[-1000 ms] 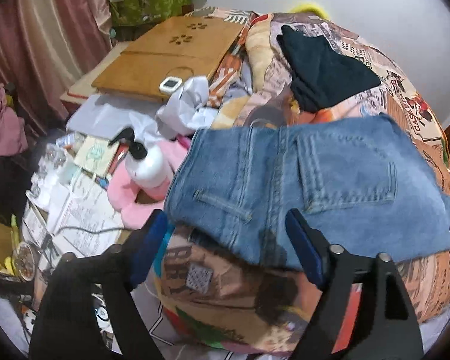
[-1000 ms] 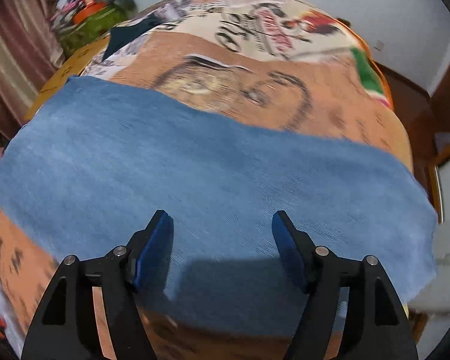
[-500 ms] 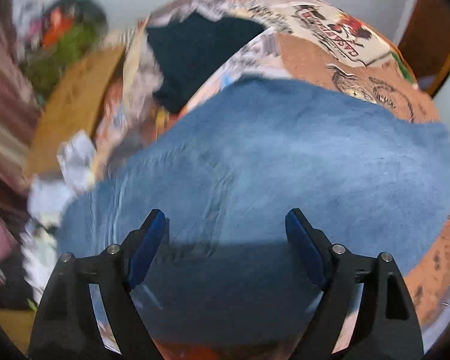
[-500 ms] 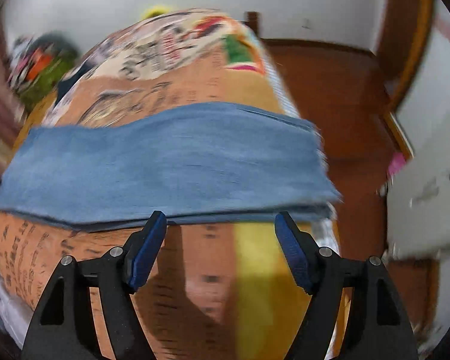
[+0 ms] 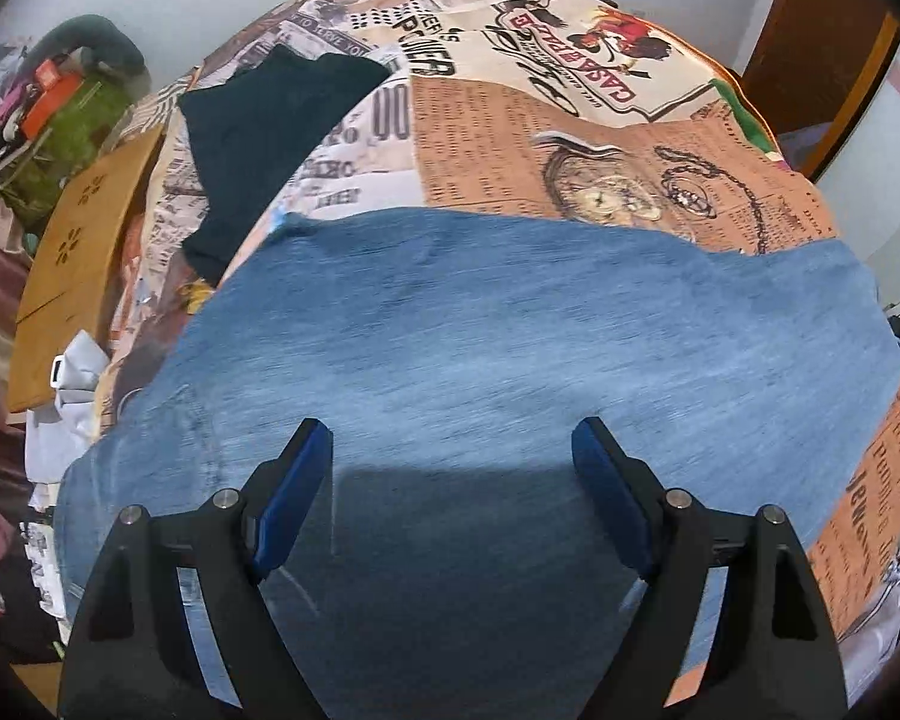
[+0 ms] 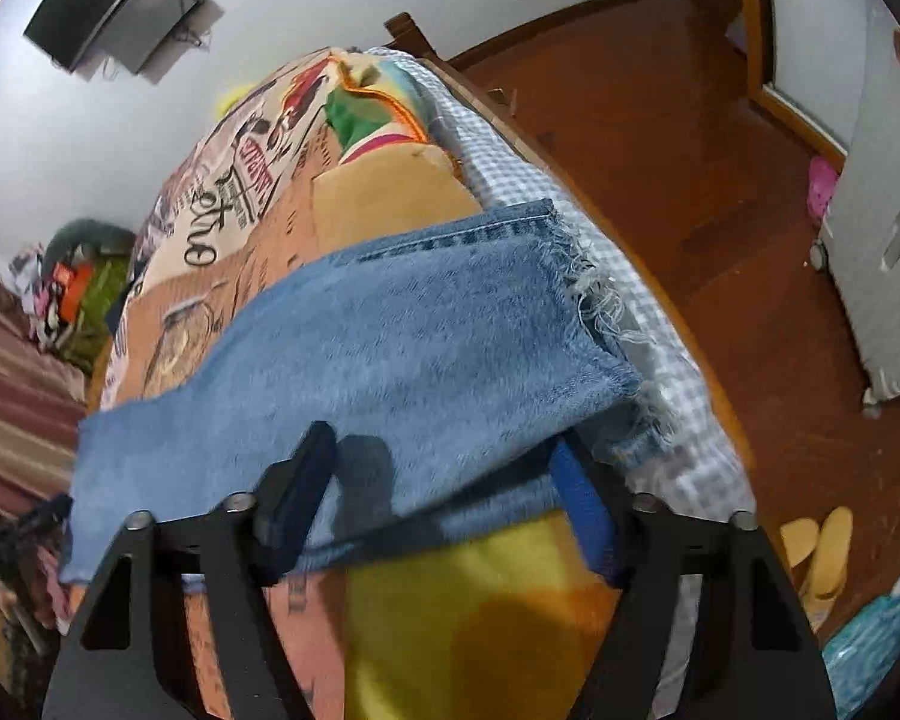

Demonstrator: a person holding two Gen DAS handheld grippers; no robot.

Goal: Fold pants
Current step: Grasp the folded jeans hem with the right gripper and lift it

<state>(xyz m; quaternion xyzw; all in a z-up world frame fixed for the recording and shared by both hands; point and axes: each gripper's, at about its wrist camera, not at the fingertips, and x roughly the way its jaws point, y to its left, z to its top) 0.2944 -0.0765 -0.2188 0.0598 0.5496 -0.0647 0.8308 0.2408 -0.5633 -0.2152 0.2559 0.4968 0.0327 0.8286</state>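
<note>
Blue denim pants [image 5: 510, 324] lie flat across the patterned bedspread [image 5: 570, 138], folded lengthwise. My left gripper [image 5: 453, 468] is open and hovers over the middle of the pants, holding nothing. In the right wrist view the frayed leg hems [image 6: 600, 300] lie near the bed's right edge. My right gripper [image 6: 444, 480] is open at the near edge of the pant legs [image 6: 402, 348], its fingers on either side of the denim edge, not closed on it.
A dark folded garment [image 5: 258, 138] lies on the bed behind the pants. A wooden board [image 5: 84, 258] and clutter sit left of the bed. Wooden floor [image 6: 720, 180], slippers [image 6: 822, 552] and a white cabinet [image 6: 888, 240] are to the right.
Both grippers have swung to the right. The left moved from the waistband to the middle of the pants. The right moved along the legs to the hem end.
</note>
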